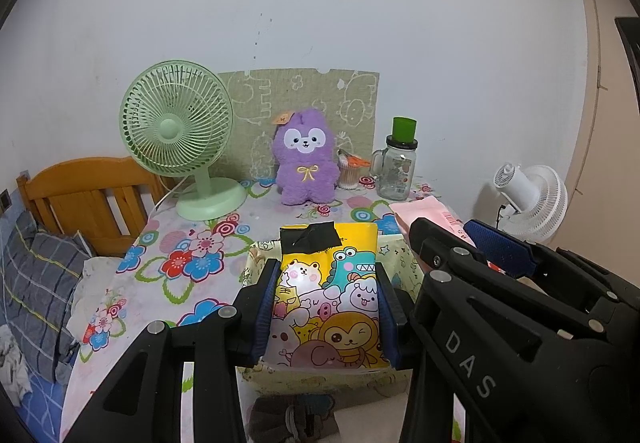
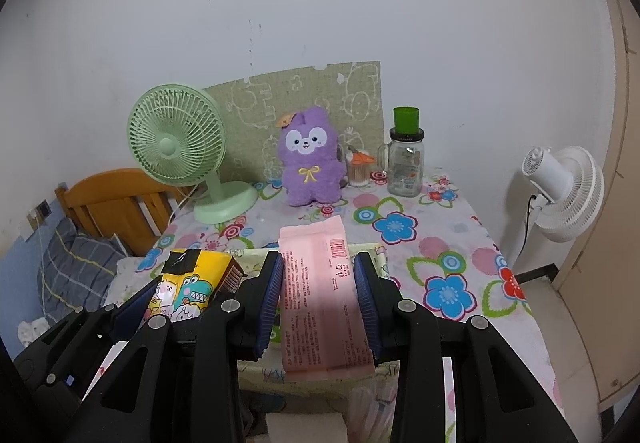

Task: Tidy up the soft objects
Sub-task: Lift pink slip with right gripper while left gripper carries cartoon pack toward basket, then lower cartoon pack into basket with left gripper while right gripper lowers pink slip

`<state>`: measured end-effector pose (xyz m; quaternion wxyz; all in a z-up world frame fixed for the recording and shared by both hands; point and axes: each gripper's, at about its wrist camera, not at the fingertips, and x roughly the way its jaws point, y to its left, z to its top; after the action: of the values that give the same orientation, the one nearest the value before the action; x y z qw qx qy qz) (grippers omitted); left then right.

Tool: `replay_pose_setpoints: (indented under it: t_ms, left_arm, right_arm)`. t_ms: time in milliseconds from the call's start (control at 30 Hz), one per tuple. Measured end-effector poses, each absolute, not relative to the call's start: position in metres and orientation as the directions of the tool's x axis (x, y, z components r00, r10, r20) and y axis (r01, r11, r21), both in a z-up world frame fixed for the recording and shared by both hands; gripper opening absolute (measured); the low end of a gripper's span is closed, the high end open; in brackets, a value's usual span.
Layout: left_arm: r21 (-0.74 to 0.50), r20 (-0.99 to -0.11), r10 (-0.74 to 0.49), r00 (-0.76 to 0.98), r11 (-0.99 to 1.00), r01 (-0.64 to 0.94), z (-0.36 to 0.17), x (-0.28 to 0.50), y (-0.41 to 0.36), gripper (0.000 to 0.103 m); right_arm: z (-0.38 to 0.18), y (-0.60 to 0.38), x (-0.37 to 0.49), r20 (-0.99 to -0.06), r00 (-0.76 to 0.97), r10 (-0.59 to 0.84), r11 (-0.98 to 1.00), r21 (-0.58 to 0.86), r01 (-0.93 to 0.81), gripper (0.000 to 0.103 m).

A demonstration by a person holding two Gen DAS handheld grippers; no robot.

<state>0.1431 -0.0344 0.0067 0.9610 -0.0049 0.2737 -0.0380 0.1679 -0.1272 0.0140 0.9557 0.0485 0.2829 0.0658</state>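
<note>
My left gripper (image 1: 326, 275) is shut on a yellow cartoon-printed soft pack (image 1: 330, 295), with both blue pads pressed on its sides, above a pale patterned fabric box (image 1: 404, 263). My right gripper (image 2: 318, 267) is shut on a pink soft pack (image 2: 320, 295), held over the same box (image 2: 380, 255). The right gripper (image 1: 452, 243) with the pink pack (image 1: 424, 213) shows at the right of the left wrist view. In the right wrist view the left gripper (image 2: 180, 283) and yellow pack (image 2: 196, 279) sit at lower left. A purple plush toy (image 1: 306, 159) stands upright at the table's back.
On the floral tablecloth (image 2: 440, 243) stand a green desk fan (image 1: 180, 139), a glass jar with green lid (image 1: 400, 163) and a small cup of swabs (image 1: 350, 173). A white floor fan (image 2: 564, 191) stands to the right. A wooden bed frame (image 1: 88, 195) and bedding lie left.
</note>
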Motion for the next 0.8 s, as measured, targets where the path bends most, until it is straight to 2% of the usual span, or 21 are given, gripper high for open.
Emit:
replay_pose_setpoints:
  t_ms: [800]
  left_arm:
    - [-0.021, -0.605, -0.07, 0.793, 0.997, 0.073, -0.034, 0.202, -0.038, 0.048]
  right_arm:
    - [-0.033, -0.13, 0.231, -0.614, 0.77, 0.173, 0.983, 0.158, -0.095, 0.04]
